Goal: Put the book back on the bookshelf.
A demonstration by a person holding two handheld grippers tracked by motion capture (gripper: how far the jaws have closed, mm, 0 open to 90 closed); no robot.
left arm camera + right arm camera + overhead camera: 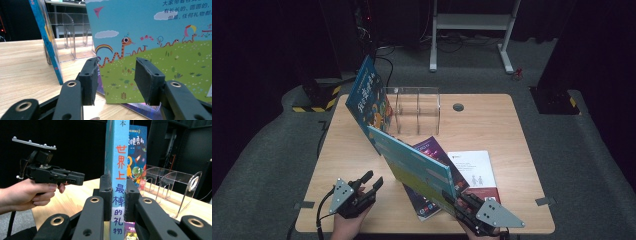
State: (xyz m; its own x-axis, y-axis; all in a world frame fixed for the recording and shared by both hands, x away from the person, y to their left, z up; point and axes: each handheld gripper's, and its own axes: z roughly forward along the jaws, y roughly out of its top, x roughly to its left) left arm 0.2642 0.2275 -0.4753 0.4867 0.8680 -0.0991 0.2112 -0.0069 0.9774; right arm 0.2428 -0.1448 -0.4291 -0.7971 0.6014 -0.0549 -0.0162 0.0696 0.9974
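The right gripper [458,204] has its fingers clamped on a picture book's [417,168] spine, holding it up on edge over the bench [507,125]. The left gripper [373,181] waits nearby, fingers apart. Next, I think, the book goes into the clear rack [417,110], steered carefully into a slot.

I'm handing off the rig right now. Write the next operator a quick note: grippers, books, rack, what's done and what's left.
Right gripper: shut on the spine of the light-blue book, held upright on edge above the table.
Left gripper: jaws apart, holding nothing, hovering beside that book's cover.
Clear rack: at the table's far side, slots look unfilled; a dark-blue book leans against its left end.
Lying flat: a purple booklet under the held book, a white booklet to its right.
Done: one book stood at the rack, one lifted.
Left, probably: place the held book in the rack, then the two booklets.
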